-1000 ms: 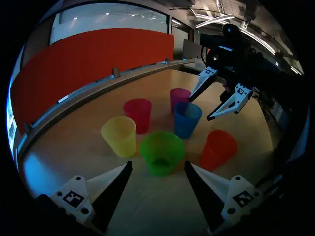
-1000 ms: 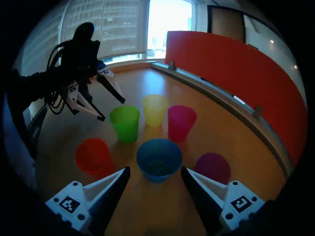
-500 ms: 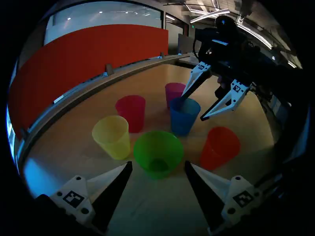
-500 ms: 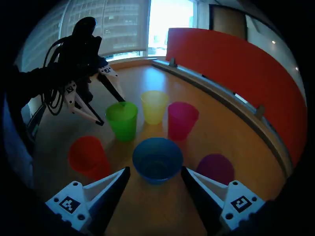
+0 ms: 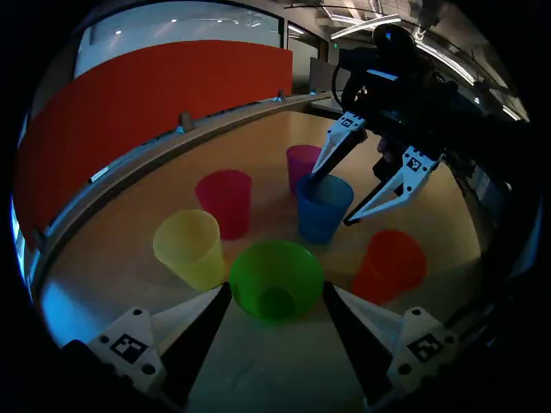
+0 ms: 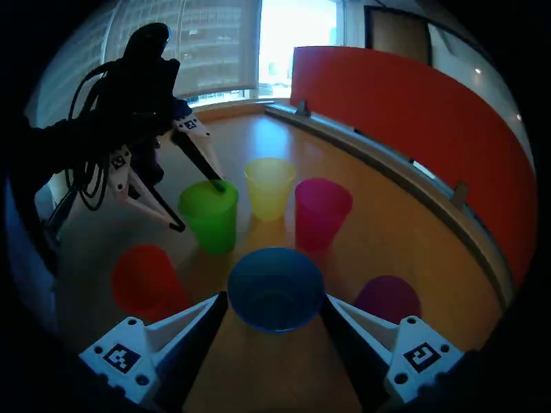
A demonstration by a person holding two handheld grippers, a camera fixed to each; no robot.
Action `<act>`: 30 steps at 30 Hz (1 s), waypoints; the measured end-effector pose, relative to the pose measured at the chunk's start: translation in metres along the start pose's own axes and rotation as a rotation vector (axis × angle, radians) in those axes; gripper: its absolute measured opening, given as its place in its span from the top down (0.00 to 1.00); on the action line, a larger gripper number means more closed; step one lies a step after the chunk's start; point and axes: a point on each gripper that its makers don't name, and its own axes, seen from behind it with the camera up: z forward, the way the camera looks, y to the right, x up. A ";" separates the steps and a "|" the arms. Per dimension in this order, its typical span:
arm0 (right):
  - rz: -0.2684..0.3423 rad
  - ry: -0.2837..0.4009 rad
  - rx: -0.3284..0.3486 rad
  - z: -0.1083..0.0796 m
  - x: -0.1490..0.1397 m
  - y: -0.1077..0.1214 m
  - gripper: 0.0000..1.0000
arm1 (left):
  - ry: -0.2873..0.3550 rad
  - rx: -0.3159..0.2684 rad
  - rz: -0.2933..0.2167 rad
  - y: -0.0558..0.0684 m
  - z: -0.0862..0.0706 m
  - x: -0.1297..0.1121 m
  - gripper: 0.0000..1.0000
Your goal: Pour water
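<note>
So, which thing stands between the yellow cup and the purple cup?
The pink cup stands between the yellow cup and purple cup, seen in the right gripper view.

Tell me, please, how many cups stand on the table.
6: green at the left gripper, blue at the right gripper, yellow beside green, pink beside yellow, purple beside blue, orange opposite pink.

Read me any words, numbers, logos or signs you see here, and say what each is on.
No readable words or numbers.
Left gripper fingers: square black-and-white markers, coded patterns, no letters.
Right gripper fingers: the same kind of markers.
Coloured cups: no print visible.
</note>
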 end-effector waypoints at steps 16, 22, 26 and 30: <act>-0.007 0.005 -0.009 0.008 0.002 0.003 0.00 | 0.001 0.007 0.001 -0.002 0.008 0.002 0.02; -0.006 0.006 -0.010 0.010 0.003 0.003 0.00 | -0.004 0.010 0.004 -0.002 0.011 -0.001 0.03; -0.009 0.005 -0.012 0.011 0.004 0.003 0.00 | -0.007 0.019 0.012 -0.004 0.014 -0.001 0.13; -0.012 0.004 -0.014 0.011 0.003 0.003 0.00 | -0.006 0.011 0.016 -0.001 0.014 -0.001 0.14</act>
